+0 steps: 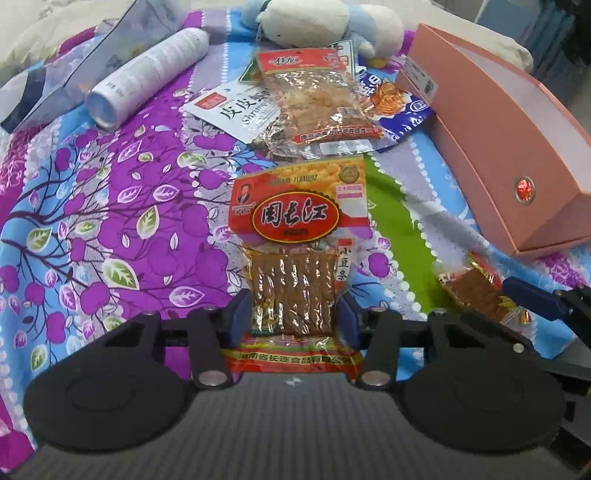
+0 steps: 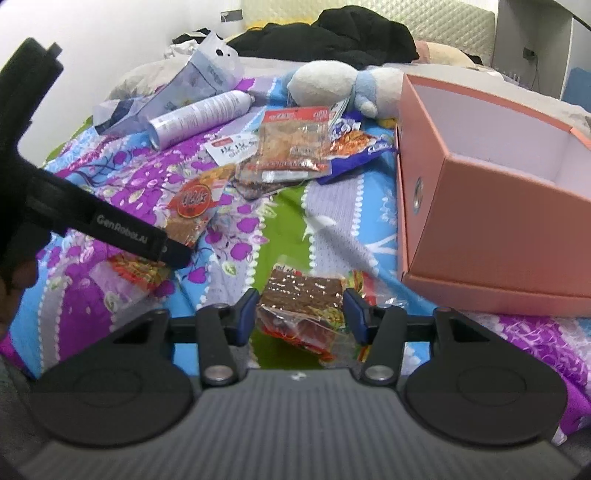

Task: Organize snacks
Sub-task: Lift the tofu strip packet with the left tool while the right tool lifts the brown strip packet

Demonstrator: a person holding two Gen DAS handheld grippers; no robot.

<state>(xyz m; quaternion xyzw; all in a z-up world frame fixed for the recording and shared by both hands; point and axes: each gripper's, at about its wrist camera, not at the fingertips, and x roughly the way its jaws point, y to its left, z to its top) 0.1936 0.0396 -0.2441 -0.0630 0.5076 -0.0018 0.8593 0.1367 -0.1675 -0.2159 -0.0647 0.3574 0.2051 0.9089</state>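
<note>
My left gripper point(image 1: 293, 314) has its blue pads on both sides of a red and yellow bean-strip snack pack point(image 1: 295, 236) lying on the bedspread; the pads touch its lower part. My right gripper point(image 2: 301, 314) has its pads against a small brown snack packet point(image 2: 304, 295), which also shows in the left wrist view point(image 1: 476, 291). A pile of snack packs point(image 1: 317, 99) lies further back. An open, empty pink box point(image 2: 491, 221) stands to the right.
A white spray can point(image 1: 147, 77) and a clear plastic bag point(image 1: 92, 55) lie at back left. A plush toy point(image 1: 317, 22) sits behind the pile. The floral bedspread point(image 1: 110, 221) covers the surface. The left gripper's body point(image 2: 92, 221) crosses the right wrist view.
</note>
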